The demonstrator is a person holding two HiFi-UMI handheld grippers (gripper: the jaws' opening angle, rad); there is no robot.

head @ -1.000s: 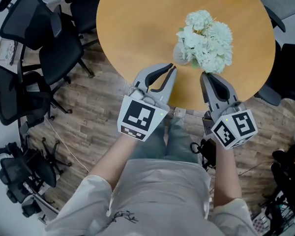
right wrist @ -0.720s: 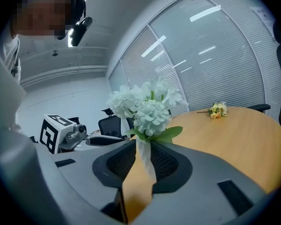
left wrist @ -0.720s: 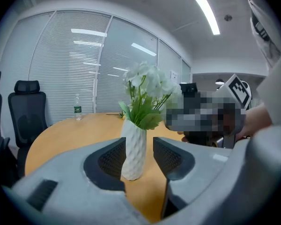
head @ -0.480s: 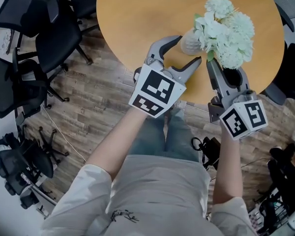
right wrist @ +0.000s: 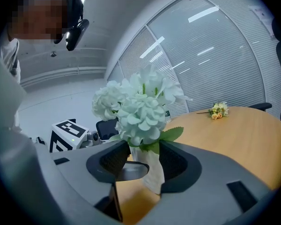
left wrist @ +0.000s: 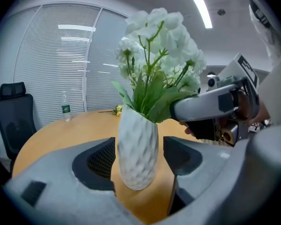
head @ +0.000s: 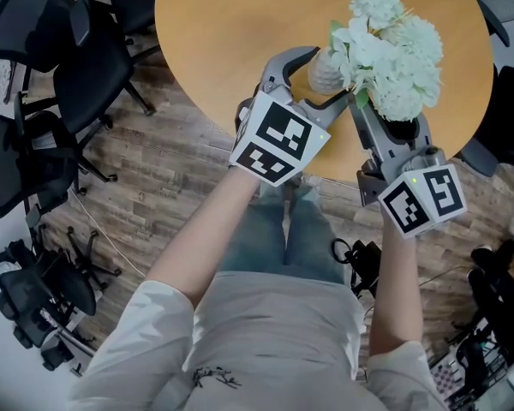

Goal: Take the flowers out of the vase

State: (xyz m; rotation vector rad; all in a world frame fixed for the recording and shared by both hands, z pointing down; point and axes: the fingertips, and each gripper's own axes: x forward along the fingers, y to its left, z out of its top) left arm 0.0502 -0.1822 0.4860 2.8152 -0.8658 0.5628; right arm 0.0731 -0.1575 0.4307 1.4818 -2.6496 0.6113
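Observation:
A white dimpled vase (head: 324, 73) (left wrist: 137, 149) stands near the front edge of the round wooden table (head: 231, 24), holding white flowers (head: 392, 51) (left wrist: 157, 36) (right wrist: 140, 108) with green leaves. My left gripper (head: 330, 77) (left wrist: 138, 159) is open and straddles the vase's body, with gaps on both sides; its jaws have just been opening. My right gripper (head: 392, 125) (right wrist: 143, 165) is open too, its jaws also just opened, and it reaches in under the blooms with the vase's neck (right wrist: 150, 170) and leaves between them. The blooms hide its fingertips in the head view.
A small yellow bouquet (right wrist: 218, 110) (left wrist: 116, 109) lies across the table, and a water bottle (left wrist: 66, 108) stands at its far side. Black office chairs (head: 43, 84) (left wrist: 11, 121) crowd the left of the table. Cables and gear lie on the wood floor (head: 154, 204).
Both grippers were shut a second ago and now stand open. The left one has moved forward and down around the vase. The right one has crept in under the flowers.

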